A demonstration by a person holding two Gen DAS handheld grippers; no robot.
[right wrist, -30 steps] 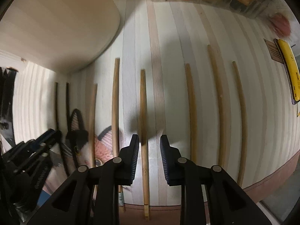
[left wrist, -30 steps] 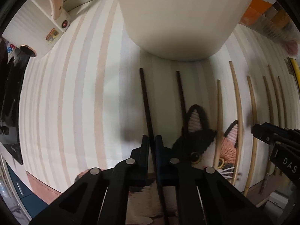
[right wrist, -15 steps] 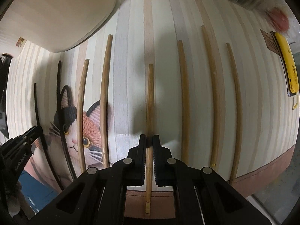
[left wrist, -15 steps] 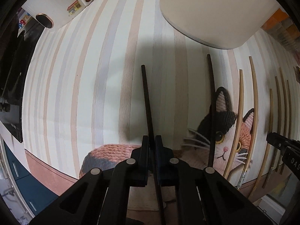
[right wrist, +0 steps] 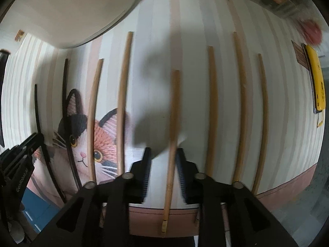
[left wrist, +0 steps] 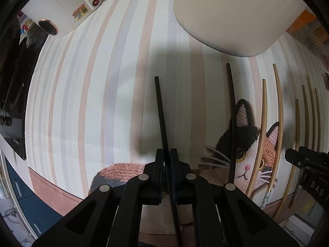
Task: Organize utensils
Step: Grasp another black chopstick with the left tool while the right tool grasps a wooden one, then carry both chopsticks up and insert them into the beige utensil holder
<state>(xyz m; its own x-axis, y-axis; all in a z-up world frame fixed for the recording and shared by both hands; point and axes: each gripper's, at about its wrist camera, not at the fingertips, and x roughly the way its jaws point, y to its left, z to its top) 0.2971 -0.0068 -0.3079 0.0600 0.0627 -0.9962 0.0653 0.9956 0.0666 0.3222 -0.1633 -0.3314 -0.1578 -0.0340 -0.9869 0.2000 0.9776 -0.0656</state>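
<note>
My left gripper (left wrist: 167, 154) is shut on a black chopstick (left wrist: 160, 111) and holds it above the striped mat (left wrist: 92, 82). A second black chopstick (left wrist: 232, 123) lies to its right beside several wooden chopsticks (left wrist: 278, 107). My right gripper (right wrist: 163, 156) is open, its fingers either side of a blurred wooden chopstick (right wrist: 173, 123); whether that chopstick rests on the mat I cannot tell. Other wooden chopsticks (right wrist: 211, 103) lie in a row either side of it. The left gripper also shows at the left edge of the right wrist view (right wrist: 22, 154).
A large white container (left wrist: 232, 14) stands at the back of the mat. A white appliance (left wrist: 61, 10) sits at the far left. A yellow object (right wrist: 316, 78) lies at the right edge. The mat has a cat picture (right wrist: 90, 142) near the front edge.
My right gripper, shut on the wooden chopstick half a second ago, has opened. My left gripper has kept its hold on the black chopstick and pulled further back from the white container.
</note>
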